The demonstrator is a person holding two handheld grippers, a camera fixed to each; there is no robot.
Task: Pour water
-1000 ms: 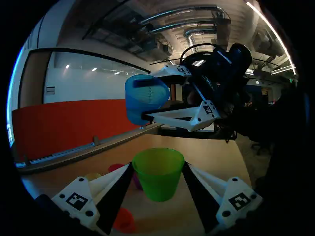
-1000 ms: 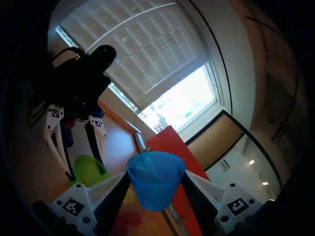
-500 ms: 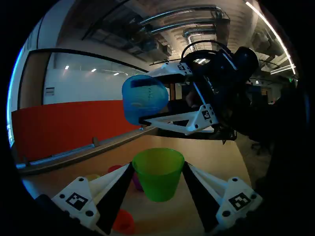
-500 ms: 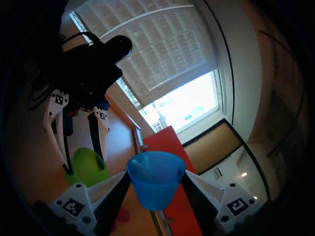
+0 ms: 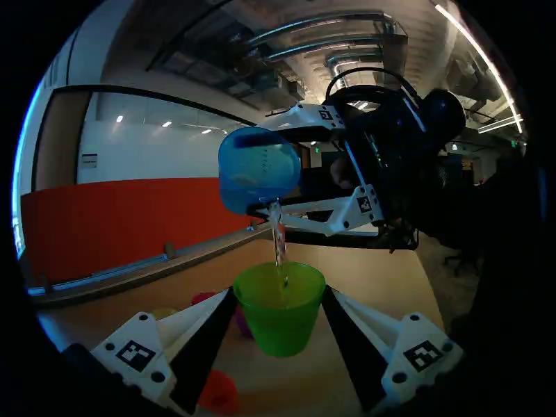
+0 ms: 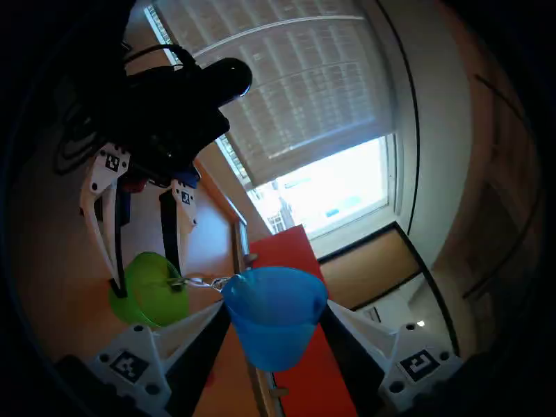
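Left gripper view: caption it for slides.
Right gripper tips blue plastic cup, streaming water into green plastic cup in left gripper.

— We see a green cup [image 5: 280,320]. Is it plastic?
— We think so. It looks smooth. The blue cup [image 5: 256,170] is plastic too, shiny and a bit see-through.
— And the fingers [image 5: 167,337] of the left gripper [image 5: 279,295]?
— Hard white plastic, matt, black on the inside.
— The table [image 5: 375,278]?
— We see smooth brown wood with a soft shine.
— The pipes [image 5: 320,46] look like shiny metal.
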